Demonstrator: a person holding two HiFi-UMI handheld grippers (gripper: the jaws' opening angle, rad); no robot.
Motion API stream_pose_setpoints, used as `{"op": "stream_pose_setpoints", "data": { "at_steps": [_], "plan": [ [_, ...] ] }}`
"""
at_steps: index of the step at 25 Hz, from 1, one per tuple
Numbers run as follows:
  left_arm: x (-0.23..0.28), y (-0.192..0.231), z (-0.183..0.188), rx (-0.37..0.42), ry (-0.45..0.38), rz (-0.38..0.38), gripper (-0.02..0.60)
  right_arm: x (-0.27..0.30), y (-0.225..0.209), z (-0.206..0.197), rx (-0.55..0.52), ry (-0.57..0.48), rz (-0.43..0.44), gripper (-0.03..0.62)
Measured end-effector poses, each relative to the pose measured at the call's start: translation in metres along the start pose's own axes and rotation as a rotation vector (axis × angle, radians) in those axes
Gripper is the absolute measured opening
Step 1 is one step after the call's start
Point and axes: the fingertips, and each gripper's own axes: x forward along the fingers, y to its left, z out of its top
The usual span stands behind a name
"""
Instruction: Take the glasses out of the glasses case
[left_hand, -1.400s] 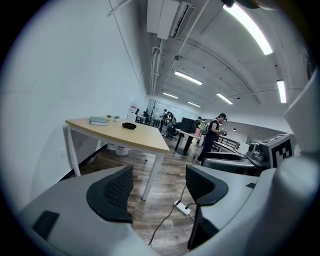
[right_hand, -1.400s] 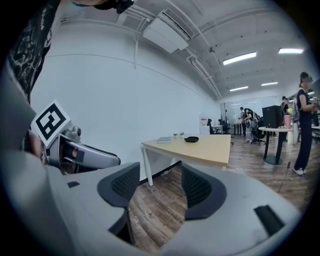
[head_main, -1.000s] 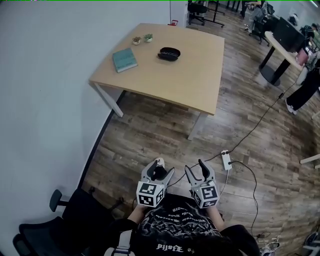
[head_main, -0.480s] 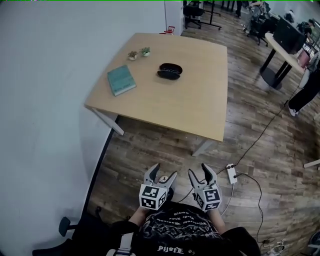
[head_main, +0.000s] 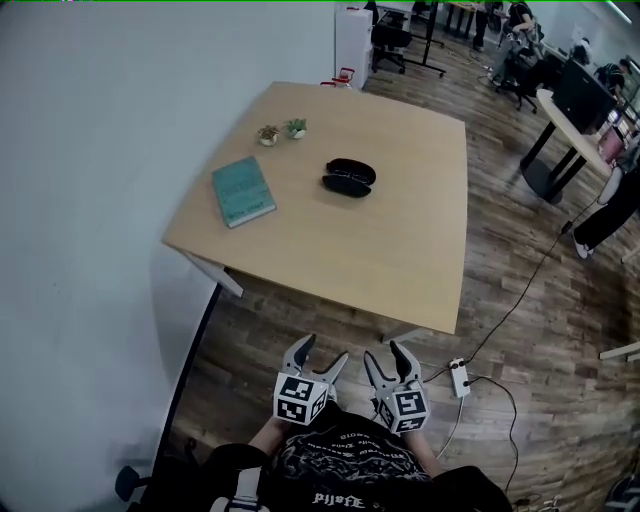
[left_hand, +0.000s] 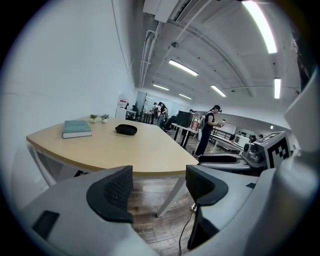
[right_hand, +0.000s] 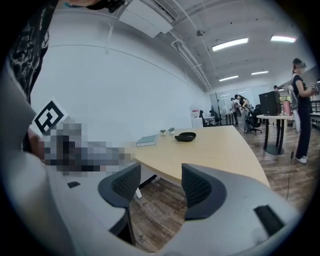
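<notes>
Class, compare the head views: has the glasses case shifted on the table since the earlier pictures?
No. The glasses case keeps its place right of the book and near the small plants; only the camera moved closer.

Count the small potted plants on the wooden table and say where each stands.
2. Both stand side by side near the table's far left edge, beyond the teal book: the left plant nearer the wall, the right plant beside it. None looks hidden.
</notes>
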Motion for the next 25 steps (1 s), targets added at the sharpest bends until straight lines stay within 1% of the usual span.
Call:
{"op": "stream_pose_setpoints", "data": {
  "at_steps": [3, 7, 12, 17, 20, 23, 25],
  "plan": [
    [0.007, 0.016, 0.009, -0.009, -0.009, 0.004, 0.339, 0.018, 0.003, 0.007, -0.031, 0.01, 0.022, 0.264],
    [0.016, 0.033, 0.012, -0.017, -0.012, 0.026, 0.339, 0.026, -0.003, 0.006, -0.01, 0.02, 0.009, 0.264],
    [0.019, 0.035, 0.011, -0.025, -0.012, 0.023, 0.339, 0.029, -0.013, 0.002, 0.029, 0.024, -0.022, 0.264],
    [0.04, 0.039, 0.018, -0.034, -0.015, 0.039, 0.339, 0.051, -0.025, 0.011, 0.031, 0.01, 0.013, 0.264],
    [0.061, 0.043, 0.033, -0.032, -0.024, 0.052, 0.339, 0.071, -0.05, 0.017, 0.01, 0.024, 0.027, 0.264],
    [0.084, 0.054, 0.051, -0.04, -0.028, 0.084, 0.339, 0.094, -0.09, 0.029, 0.027, 0.032, 0.024, 0.264],
    [0.102, 0.065, 0.066, -0.046, -0.03, 0.107, 0.339, 0.115, -0.115, 0.043, -0.023, 0.034, 0.018, 0.264]
  ]
}}
